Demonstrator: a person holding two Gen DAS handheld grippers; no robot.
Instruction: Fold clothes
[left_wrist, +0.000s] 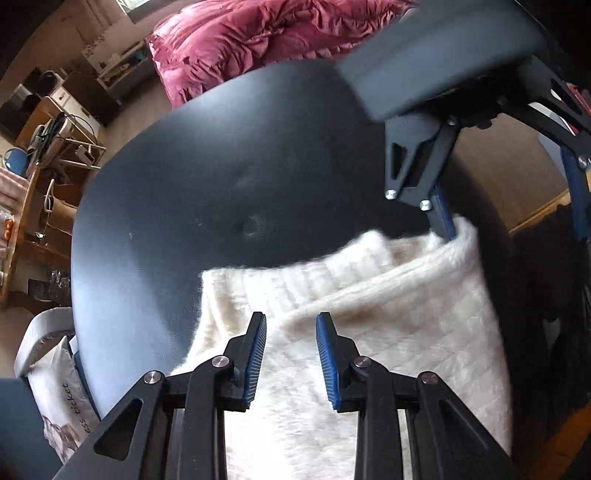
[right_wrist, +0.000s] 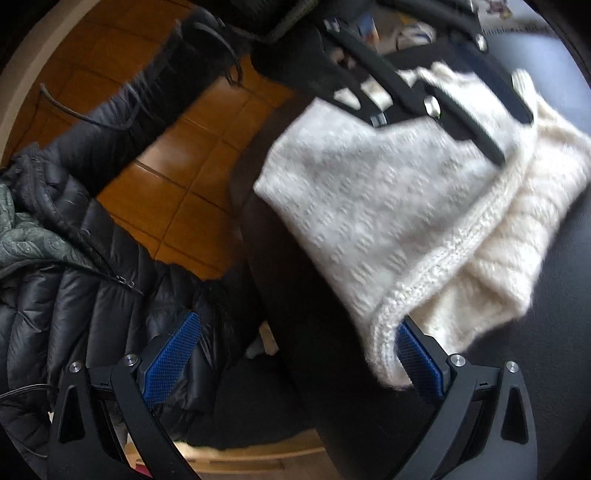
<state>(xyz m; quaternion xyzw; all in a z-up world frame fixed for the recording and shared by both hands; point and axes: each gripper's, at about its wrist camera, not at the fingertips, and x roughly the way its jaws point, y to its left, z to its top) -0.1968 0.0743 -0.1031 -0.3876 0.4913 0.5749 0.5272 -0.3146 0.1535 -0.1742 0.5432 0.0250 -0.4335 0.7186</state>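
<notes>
We see the cream sweater (left_wrist: 369, 332) lying folded on the round black table (left_wrist: 203, 184). Left gripper (left_wrist: 291, 360) hangs parted above it; right gripper (right_wrist: 295, 362) is spread wide at its edge.

Wooden floor (right_wrist: 192, 147), crimson quilt (left_wrist: 258, 40) beyond.

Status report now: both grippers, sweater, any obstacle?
Left gripper open over sweater. Right gripper open wide, one finger at the sweater's edge. Sweater on black table. No obstacle seen.
</notes>
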